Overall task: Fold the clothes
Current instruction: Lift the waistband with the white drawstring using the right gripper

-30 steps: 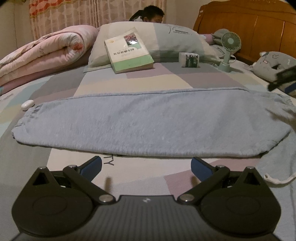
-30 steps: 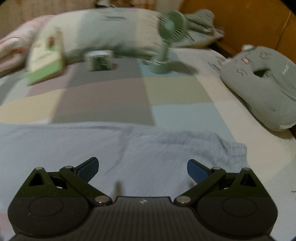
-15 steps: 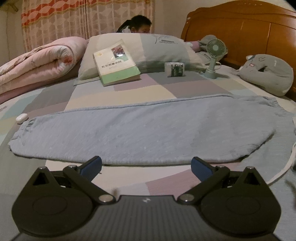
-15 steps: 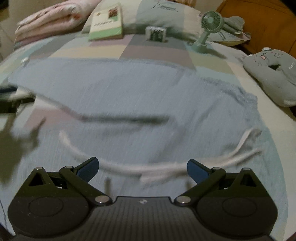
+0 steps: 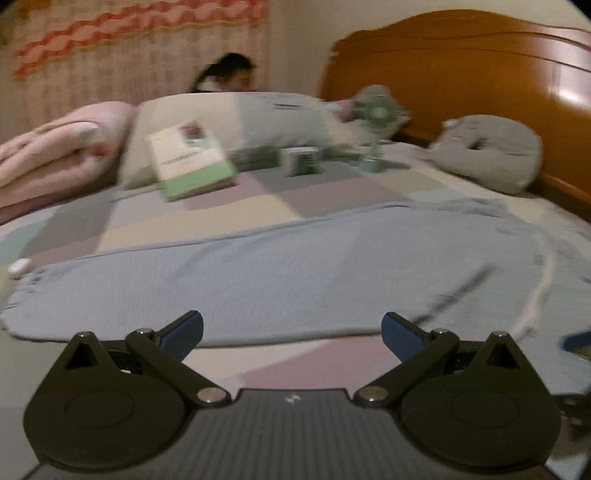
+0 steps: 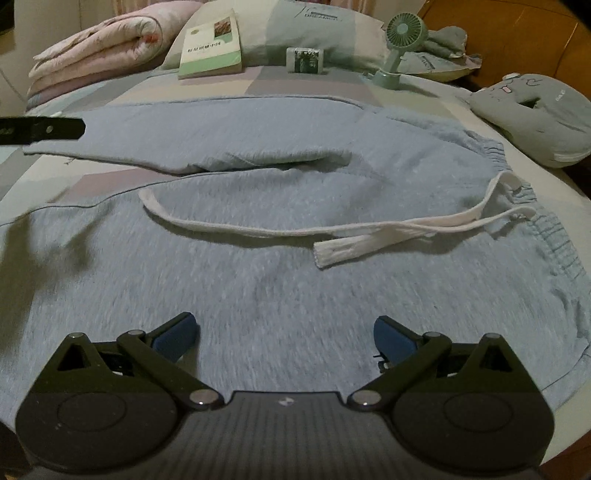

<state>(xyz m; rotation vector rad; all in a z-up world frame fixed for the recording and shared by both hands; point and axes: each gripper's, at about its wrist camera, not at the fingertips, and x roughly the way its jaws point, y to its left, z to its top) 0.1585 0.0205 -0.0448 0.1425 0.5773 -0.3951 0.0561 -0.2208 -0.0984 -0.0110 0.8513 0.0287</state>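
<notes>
Light blue sweatpants (image 6: 280,288) lie spread across the bed, their elastic waistband (image 6: 554,236) at the right and a white drawstring (image 6: 295,230) looping over the fabric. One leg (image 5: 258,273) stretches leftward in the left wrist view, which is motion blurred. My left gripper (image 5: 291,330) is open just short of that leg's near edge, holding nothing. My right gripper (image 6: 284,334) is open low over the near leg, with nothing between its fingers. A dark bar of the left gripper (image 6: 40,129) shows at the left edge of the right wrist view.
At the back are a rolled pink quilt (image 6: 99,44), a pillow (image 6: 314,26), a green book (image 6: 210,48), a small box (image 6: 306,60), a green desk fan (image 6: 400,40) and a grey cushion (image 6: 535,114). A person (image 5: 229,75) sits behind the pillow, beside a wooden headboard (image 5: 461,77).
Both grippers drew back toward the near side of the bed. The right wrist view now looks over the whole waistband and drawstring; the left wrist view shifted and blurred. The pants lie unchanged.
</notes>
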